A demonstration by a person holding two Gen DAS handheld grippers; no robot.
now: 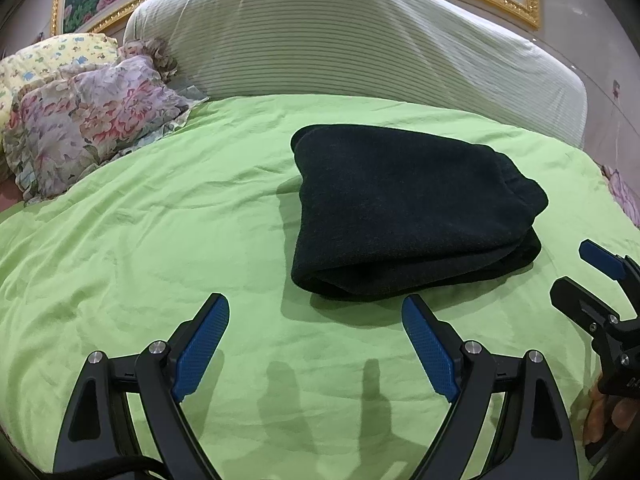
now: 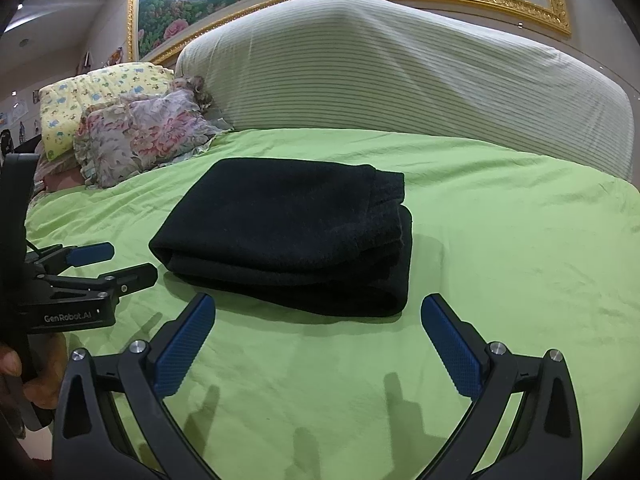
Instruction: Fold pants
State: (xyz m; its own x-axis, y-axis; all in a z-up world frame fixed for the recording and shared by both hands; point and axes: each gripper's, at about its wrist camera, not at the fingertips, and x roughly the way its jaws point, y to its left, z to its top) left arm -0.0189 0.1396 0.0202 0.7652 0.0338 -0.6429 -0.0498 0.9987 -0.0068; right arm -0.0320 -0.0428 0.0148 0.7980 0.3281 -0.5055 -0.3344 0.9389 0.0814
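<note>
Black pants (image 1: pixel 412 216) are lying folded into a compact stack of several layers on the green bed sheet (image 1: pixel 160 240), about mid-bed, in front of the striped headboard cover (image 1: pixel 340 40).

Left gripper (image 1: pixel 316 320) is hanging just short of the bundle's near edge, jaws spread wide, nothing between them. Right gripper (image 2: pixel 318 316) is likewise splayed and empty, near the near-right corner of the stack, not touching it.

Judgement: folding is looking finished, or at its last step. Any next move is likely calling only for pressing or squaring the loose layered edges; a pinch from here risks dragging the top layer out of line.

Left wrist view is showing the rounded fold at the bundle's near-left and part of the right gripper at the frame's right edge, with fingers of a hand beneath it. Right wrist view is showing the stacked open edges on the bundle's right side, the left gripper from the side, and both pillows, floral (image 2: pixel 144 136) and yellow (image 2: pixel 100 96), more fully.
</note>
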